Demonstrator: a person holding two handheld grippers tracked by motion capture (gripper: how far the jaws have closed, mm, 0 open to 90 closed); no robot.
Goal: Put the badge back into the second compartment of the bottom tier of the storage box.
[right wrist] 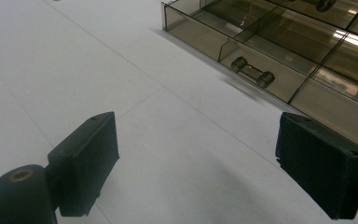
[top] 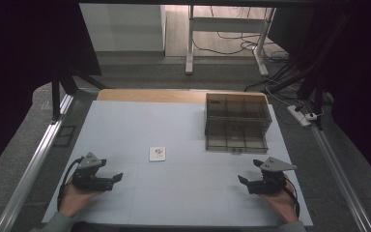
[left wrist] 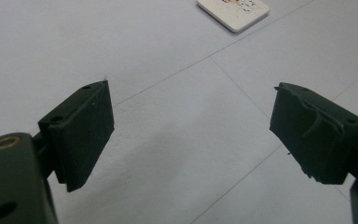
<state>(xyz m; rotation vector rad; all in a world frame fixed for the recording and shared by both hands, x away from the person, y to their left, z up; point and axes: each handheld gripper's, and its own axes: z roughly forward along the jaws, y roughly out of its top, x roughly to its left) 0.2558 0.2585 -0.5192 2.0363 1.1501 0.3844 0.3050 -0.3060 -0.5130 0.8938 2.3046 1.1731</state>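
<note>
A small white card (top: 157,153) with a reddish mark on it lies flat on the pale table (top: 140,125), about midway between the two sides and a little beyond the grippers. In the left gripper view the card (left wrist: 233,13) sits at the top edge, ahead of the jaws and well apart from them.

The left gripper (top: 117,178) rests low near the front of the table, held in a hand (top: 77,200) that comes in from the bottom, and it points inward toward the middle. Its jaws stand wide apart with only bare table between them (left wrist: 191,130).

The right gripper (top: 242,180) mirrors it on the other side, held in the other hand (top: 282,205) and also pointing inward. Its jaws too are spread wide, nothing between them (right wrist: 196,158).

Beyond the right gripper, toward the back right of the table, sits a smoky clear box (top: 236,121) divided into compartments. In the right gripper view the box (right wrist: 307,56) shows a small clear handle with dark ends (right wrist: 252,71) on its near wall.

Past the table are grey floor, the legs of a white stand (top: 190,43) and loose cables (top: 275,82).
</note>
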